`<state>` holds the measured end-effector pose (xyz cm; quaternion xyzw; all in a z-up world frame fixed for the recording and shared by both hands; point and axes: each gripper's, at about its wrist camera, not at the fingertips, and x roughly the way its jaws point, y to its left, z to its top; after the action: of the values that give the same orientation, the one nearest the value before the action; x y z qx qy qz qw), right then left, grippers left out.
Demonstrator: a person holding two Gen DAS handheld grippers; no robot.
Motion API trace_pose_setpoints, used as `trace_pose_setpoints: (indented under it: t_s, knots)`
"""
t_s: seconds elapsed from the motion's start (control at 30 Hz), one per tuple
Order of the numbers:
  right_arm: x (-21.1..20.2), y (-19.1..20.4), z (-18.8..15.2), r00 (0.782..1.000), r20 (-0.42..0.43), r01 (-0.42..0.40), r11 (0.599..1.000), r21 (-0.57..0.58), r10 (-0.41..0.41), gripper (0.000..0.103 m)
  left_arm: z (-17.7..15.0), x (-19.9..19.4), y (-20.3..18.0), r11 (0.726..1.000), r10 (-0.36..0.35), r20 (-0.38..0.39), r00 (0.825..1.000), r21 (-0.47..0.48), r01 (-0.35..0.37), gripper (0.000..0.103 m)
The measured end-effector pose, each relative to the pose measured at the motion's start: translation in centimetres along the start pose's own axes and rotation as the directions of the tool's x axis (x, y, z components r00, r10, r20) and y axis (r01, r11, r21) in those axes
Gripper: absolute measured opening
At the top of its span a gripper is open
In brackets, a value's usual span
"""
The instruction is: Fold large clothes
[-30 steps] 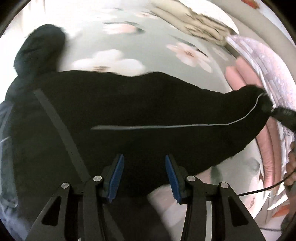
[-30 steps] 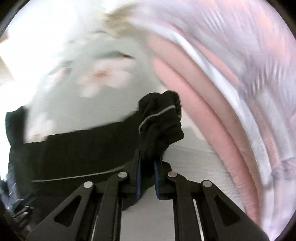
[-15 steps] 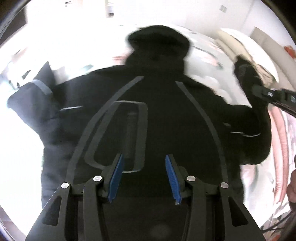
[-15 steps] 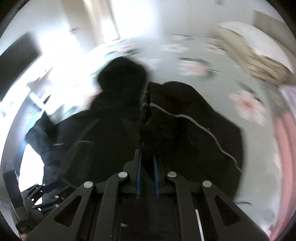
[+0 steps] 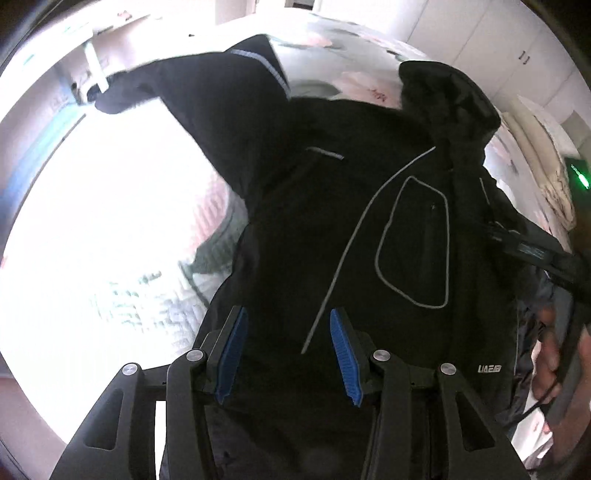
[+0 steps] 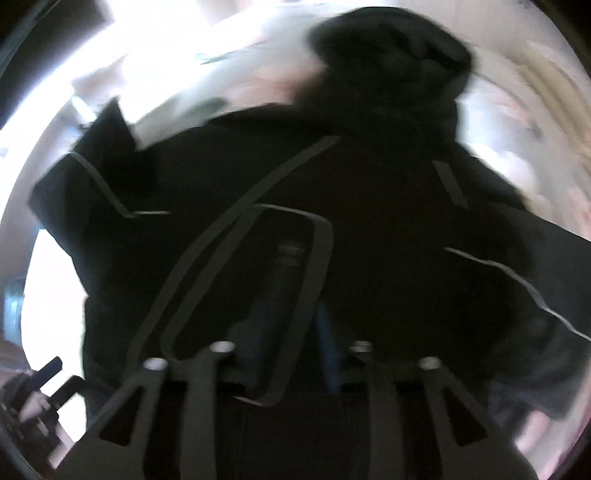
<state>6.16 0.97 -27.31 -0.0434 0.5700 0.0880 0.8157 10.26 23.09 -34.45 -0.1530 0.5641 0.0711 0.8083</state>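
Black hooded jacket (image 5: 332,206) spread across a floral bedspread (image 5: 354,79), filling the centre of both wrist views. Hood (image 5: 448,96) at the far end, toward the headboard side; one sleeve (image 5: 192,85) stretched out to the far left, its cuff reaching past the bed's bright edge. Grey piping (image 5: 354,236) running diagonally down the chest, beside a rounded grey pocket outline (image 5: 413,243); small pale logo (image 5: 488,368) near the hem at lower right. Other sleeve folded inward over the right side of the body, a thin pale line along it (image 6: 517,280) in the right wrist view.

Left gripper (image 5: 288,350) poised over the lower hem, blue pads (image 5: 231,354) set wide apart, nothing between them; dark fabric directly beneath, contact with it not discernible. Right gripper (image 6: 291,354) heavily blurred in its own view, blue pads (image 6: 327,354) separated by a gap, apparently released, over the jacket's chest. In the left wrist view, right gripper's black body entering from the right edge, with the person's hand (image 5: 554,350) behind it.

Cream pillows (image 5: 543,147) beyond the jacket at far right. White cupboard doors (image 5: 480,26) along the back wall.
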Motion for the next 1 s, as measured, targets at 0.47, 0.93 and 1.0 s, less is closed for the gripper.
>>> trace_pose_setpoints:
  t_s: [0.47,0.93,1.0]
  knots:
    - [7.0,-12.1,-0.4,0.991,-0.106,0.104,0.964,0.244,-0.080,0.075,2.1,2.0,-1.3,0.998,-0.032,-0.023,0.999,0.057,0.033,0.049]
    - [-0.5,1.6,7.4,0.978,0.083,-0.197,0.976,0.088,0.190,0.024,5.3,1.4,-0.7,0.999,-0.038,0.024,0.999,0.029,0.037,0.049]
    - [0.5,5.4,8.7,0.958,0.065,-0.281,0.959,0.047,0.278,0.024,5.8,1.3,-0.3,0.999,-0.033,0.032,0.999,0.019,0.032,0.049]
